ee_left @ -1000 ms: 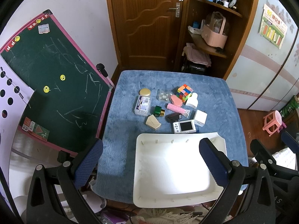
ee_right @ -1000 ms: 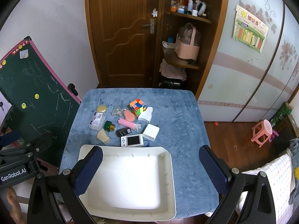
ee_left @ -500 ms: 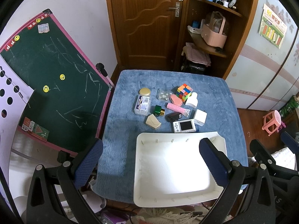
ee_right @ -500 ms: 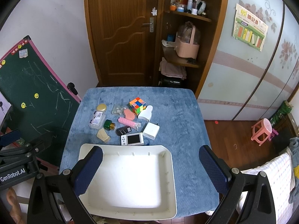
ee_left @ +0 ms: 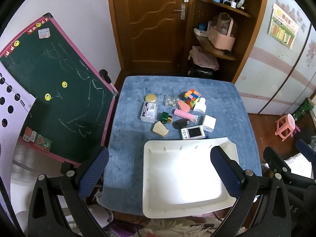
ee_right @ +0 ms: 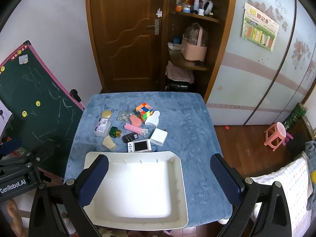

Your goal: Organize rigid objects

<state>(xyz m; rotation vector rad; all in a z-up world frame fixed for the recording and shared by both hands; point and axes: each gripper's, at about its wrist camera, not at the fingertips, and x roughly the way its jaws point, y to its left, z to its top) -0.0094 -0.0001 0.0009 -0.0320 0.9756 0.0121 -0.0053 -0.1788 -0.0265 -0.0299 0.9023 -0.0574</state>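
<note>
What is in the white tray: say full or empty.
Empty. The white tray shows only its bare floor; the small camera and other items lie beyond it on the blue cloth.

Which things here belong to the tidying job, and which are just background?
Job: white tray, puzzle cube, small camera, white charger, pink tube, clear box.
Background: chalkboard, pink basket, pink stool.
</note>
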